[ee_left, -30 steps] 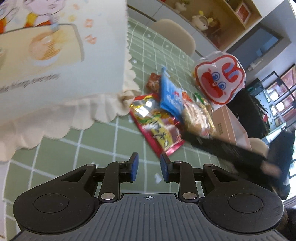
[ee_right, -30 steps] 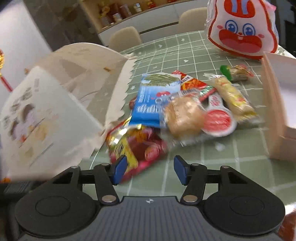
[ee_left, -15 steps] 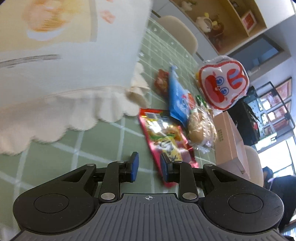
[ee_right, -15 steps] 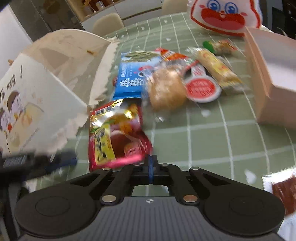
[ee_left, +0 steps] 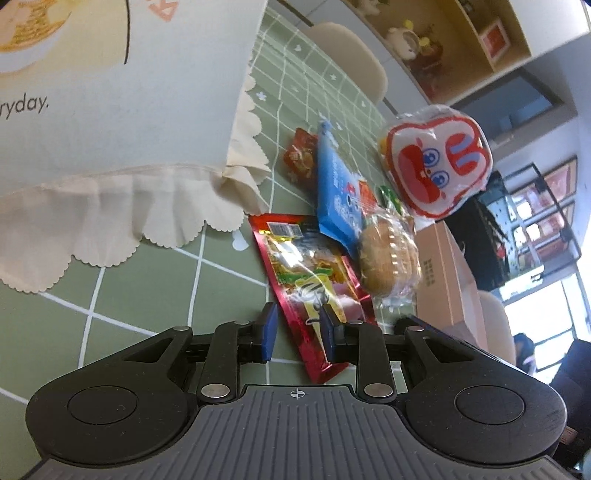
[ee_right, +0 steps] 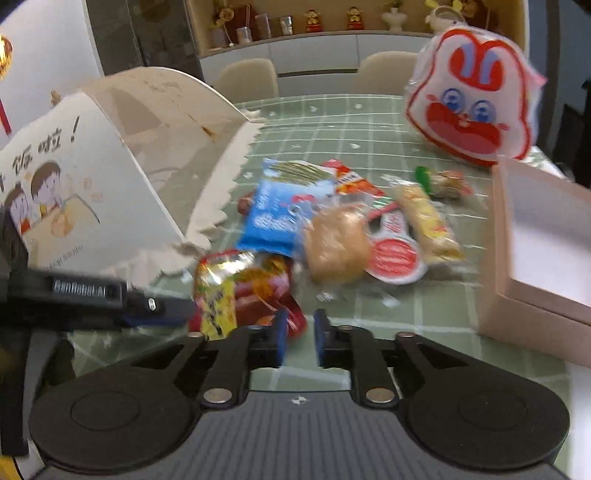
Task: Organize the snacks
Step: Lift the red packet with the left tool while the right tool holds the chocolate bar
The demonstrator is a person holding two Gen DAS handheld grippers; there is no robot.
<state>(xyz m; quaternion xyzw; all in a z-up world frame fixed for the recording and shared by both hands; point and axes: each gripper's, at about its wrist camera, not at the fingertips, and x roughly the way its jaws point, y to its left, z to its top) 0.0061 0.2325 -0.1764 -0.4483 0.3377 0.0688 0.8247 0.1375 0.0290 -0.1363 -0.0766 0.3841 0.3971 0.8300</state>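
Beside the red snack packet [ee_left: 314, 291], left gripper [ee_left: 295, 334] stands narrowly parted, empty; right gripper [ee_right: 298, 338], opening, empty, should straddle the packet's edge squarely.

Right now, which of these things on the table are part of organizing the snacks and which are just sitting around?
Part of the job:
red snack packet
blue packet
wrapped bun
yellow wrapped bar
rabbit-face bag
open cardboard box
paper bag

Just there:
chairs
shelf ornaments

The right gripper [ee_right: 298, 338], jaws opening and empty, hovers beside the red snack packet [ee_right: 240, 291].
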